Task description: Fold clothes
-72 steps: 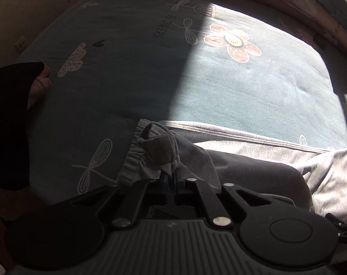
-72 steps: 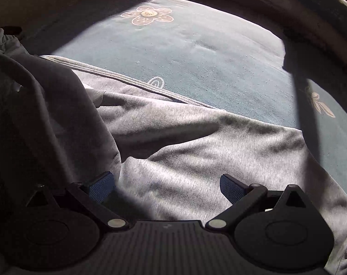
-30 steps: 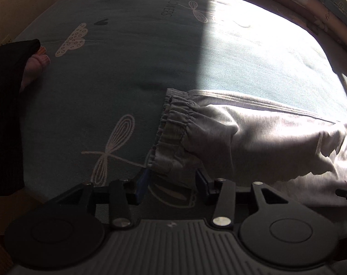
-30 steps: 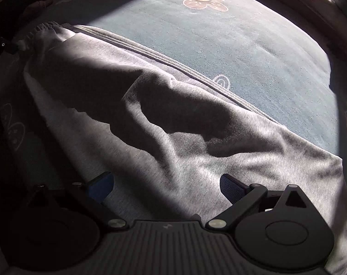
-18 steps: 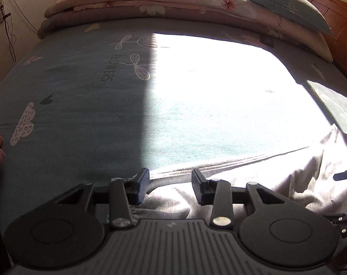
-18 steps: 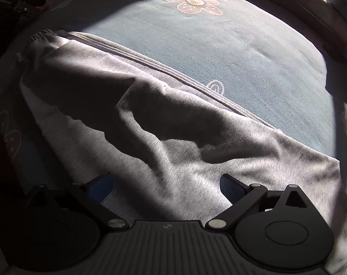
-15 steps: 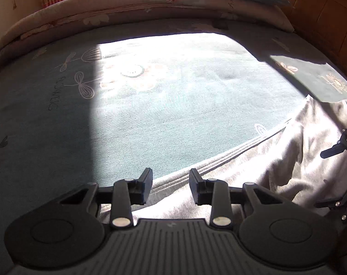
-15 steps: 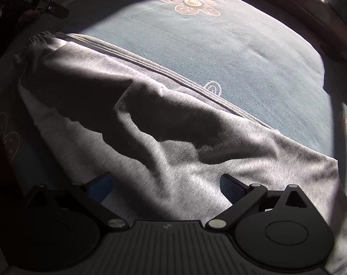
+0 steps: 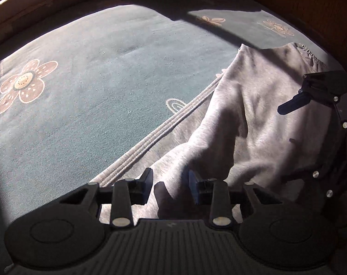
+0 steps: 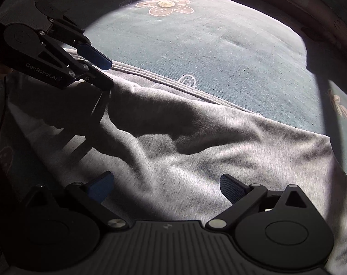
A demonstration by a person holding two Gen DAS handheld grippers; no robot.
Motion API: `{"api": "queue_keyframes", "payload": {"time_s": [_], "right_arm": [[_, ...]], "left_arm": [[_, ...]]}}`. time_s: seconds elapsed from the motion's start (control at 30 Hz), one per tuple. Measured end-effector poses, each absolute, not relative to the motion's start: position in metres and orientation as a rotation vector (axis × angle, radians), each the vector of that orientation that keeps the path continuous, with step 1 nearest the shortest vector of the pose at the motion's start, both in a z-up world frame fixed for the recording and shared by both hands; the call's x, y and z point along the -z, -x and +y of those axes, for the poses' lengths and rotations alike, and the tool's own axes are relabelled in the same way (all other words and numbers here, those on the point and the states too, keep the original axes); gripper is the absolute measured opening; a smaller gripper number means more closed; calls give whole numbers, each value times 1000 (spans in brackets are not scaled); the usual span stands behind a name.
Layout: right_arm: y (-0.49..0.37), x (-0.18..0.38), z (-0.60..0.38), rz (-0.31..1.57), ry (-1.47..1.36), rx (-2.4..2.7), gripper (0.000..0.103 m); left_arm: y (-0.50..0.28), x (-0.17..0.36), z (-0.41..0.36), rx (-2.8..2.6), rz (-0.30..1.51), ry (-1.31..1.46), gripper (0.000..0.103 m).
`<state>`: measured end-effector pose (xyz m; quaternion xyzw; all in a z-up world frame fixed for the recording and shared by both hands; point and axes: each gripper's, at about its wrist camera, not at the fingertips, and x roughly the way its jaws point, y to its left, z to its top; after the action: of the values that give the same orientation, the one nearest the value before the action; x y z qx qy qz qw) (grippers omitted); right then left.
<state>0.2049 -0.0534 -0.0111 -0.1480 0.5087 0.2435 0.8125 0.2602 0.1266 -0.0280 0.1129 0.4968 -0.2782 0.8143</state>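
Left tool (image 9: 170, 184) astride trouser fold (image 9: 173, 160)

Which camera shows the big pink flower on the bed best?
The left wrist view: the pink flower sits whole in sunlight on the bedsheet. The right wrist view shows the flower whole too, but smaller and squashed near the top edge.

Right gripper (image 10: 166, 186) jaws spread wide over grey sweatpants (image 10: 219, 142) on teal floral bedsheet (image 10: 219, 45); left gripper (image 10: 104, 73) at fabric ridge, slightly parted.
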Motion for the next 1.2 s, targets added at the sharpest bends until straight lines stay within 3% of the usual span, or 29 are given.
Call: {"api": "queue_keyframes", "payload": {"time_s": [0.33, 0.57, 1.03, 1.1, 1.17, 1.2], "right_arm": [[-226, 5, -67, 1057, 338, -521, 101], [-232, 7, -61, 1060, 323, -526, 101], [-229, 12, -55, 1081, 310, -515, 101], [-230, 12, -55, 1083, 306, -511, 101], [-231, 12, -55, 1080, 306, -510, 101], [-231, 12, -55, 1077, 303, -510, 101]], "left_arm": [[-246, 21, 139, 538, 1082, -158, 33], [-292, 19, 183, 461, 1078, -120, 30], [-270, 55, 134, 720, 1134, -673, 30], [-266, 55, 127, 729, 1137, -709, 25], [-261, 54, 121, 724, 1122, -751, 4], [-256, 52, 120, 714, 1096, -777, 3]]}}
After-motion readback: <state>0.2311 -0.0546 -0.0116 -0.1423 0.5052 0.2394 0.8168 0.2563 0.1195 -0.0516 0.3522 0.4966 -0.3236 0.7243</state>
